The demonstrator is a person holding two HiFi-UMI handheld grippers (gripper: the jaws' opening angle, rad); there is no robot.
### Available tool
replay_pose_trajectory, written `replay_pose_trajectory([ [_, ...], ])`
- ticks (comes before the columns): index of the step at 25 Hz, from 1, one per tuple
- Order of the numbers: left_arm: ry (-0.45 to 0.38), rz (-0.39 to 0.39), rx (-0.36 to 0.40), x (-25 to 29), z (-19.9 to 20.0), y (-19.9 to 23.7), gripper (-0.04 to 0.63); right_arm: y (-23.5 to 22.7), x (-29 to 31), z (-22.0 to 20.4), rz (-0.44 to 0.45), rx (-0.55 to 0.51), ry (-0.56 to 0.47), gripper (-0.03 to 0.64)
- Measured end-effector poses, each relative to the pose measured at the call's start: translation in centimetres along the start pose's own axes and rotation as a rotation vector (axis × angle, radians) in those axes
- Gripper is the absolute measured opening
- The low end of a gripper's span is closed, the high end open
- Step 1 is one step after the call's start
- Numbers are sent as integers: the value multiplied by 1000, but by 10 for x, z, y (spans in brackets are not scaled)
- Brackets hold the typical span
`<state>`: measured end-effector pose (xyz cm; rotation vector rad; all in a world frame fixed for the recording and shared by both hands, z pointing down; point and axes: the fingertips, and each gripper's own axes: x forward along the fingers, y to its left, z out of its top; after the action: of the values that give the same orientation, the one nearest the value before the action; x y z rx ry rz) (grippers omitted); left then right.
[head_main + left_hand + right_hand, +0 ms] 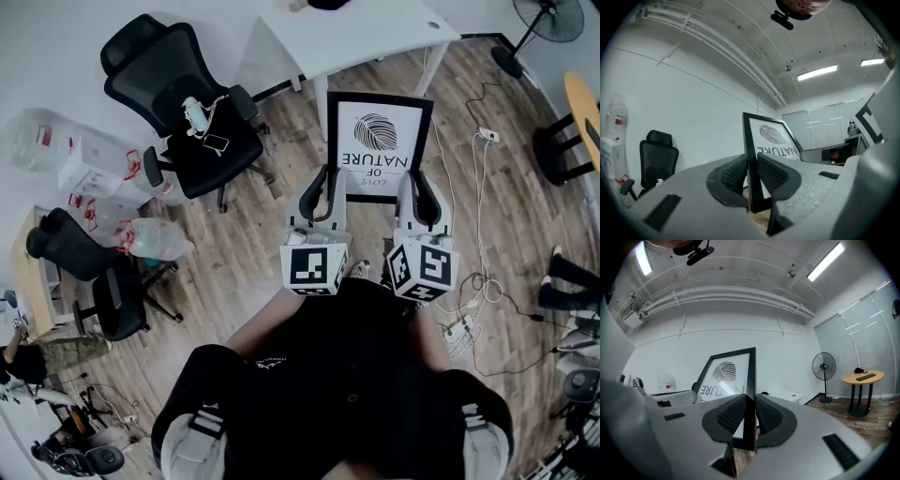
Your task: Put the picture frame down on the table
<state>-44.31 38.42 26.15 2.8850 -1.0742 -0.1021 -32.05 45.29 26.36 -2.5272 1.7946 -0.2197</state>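
Observation:
A black picture frame (379, 136) with a white leaf print and lettering is held in the air over the wooden floor, in front of the person. My left gripper (323, 192) is shut on the frame's left edge, and my right gripper (421, 195) is shut on its right edge. In the left gripper view the frame (757, 154) stands upright between the ribbed pads. The right gripper view shows the frame's edge (749, 399) clamped between both pads. A white table (356, 33) stands just beyond the frame, its top bare near the corner.
A black office chair (187, 112) with small items on its seat stands to the left. Another dark chair (89, 272) and plastic bags (150, 239) lie further left. Cables and a power strip (483, 136) run along the floor at right; a fan (548, 23) and round side table (581, 103) stand far right.

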Motion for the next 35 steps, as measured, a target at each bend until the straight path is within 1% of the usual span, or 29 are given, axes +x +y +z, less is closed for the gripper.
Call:
replay_pose_trajectory([
  [4,11,-2,-3,32,-9,-23,74,-36,15,4,10,-5,1,66],
  [10,27,-32,-27,76,-17,-63,74,-92,31,8,-12,2,17,66],
  [12,30,-37,-32,85,-17,-70,74,-103,33,9,-14,4,18,66],
  [18,45,-42,-32,91,-26,-75,74,-112,37,2,-19,13,29,66],
  [22,41,-44,-35,97,-31,-75,74,-115,40,0,-21,10,29,66],
  [29,29,-72,-23,105,-40,-70,74,-117,48,-11,-41,19,19,66],
  [33,30,-103,-26,120,-49,-67,74,-122,61,-19,-65,26,20,66],
  [35,37,-119,-33,144,-47,-63,74,-129,81,-15,-85,28,30,66],
])
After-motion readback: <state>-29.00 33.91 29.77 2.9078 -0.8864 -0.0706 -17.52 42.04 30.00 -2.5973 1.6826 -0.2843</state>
